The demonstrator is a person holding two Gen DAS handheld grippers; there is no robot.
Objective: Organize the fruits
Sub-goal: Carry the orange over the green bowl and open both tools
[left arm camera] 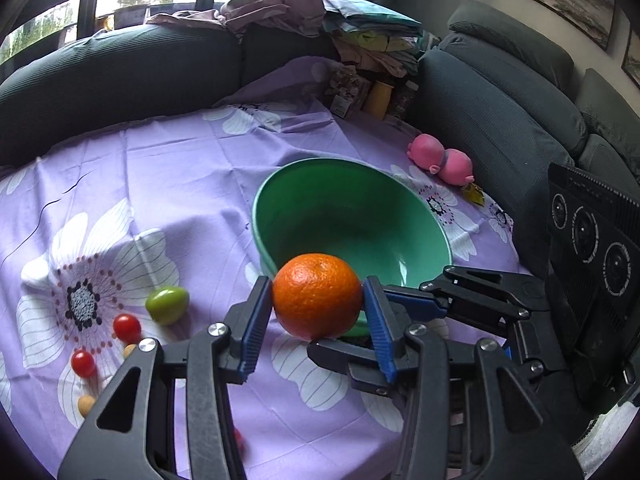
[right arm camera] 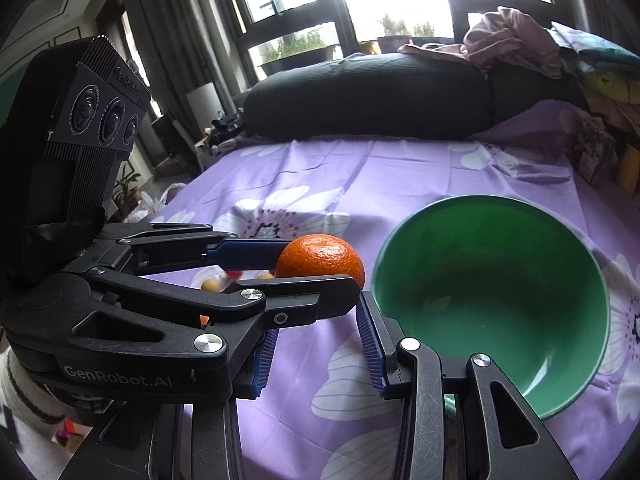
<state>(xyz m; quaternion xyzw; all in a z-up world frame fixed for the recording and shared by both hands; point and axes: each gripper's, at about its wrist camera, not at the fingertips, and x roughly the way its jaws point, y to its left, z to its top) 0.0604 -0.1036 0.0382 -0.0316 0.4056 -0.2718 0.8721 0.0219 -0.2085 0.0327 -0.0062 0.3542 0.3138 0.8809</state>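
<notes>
My left gripper [left arm camera: 318, 300] is shut on an orange [left arm camera: 318, 296] and holds it above the purple flowered cloth, just before the near rim of the tilted, empty green bowl [left arm camera: 372, 208]. The orange [right arm camera: 320, 256] and bowl [right arm camera: 500, 280] also show in the right wrist view. My right gripper [right arm camera: 316, 348] is open and empty, low beside the left gripper, at the bowl's near left side; it also shows in the left wrist view [left arm camera: 400, 320]. A green fruit [left arm camera: 167, 305] and two cherry tomatoes [left arm camera: 127, 328] [left arm camera: 83, 363] lie on the cloth to the left, with small tan balls [left arm camera: 85, 405].
A pink plush toy [left arm camera: 440, 158] lies at the far right by the dark sofa [left arm camera: 500, 120]. Packets and a yellow bottle [left arm camera: 378, 98] stand at the back. Clothes are piled on the sofa back [left arm camera: 280, 0]. The cloth [left arm camera: 160, 184] covers the table.
</notes>
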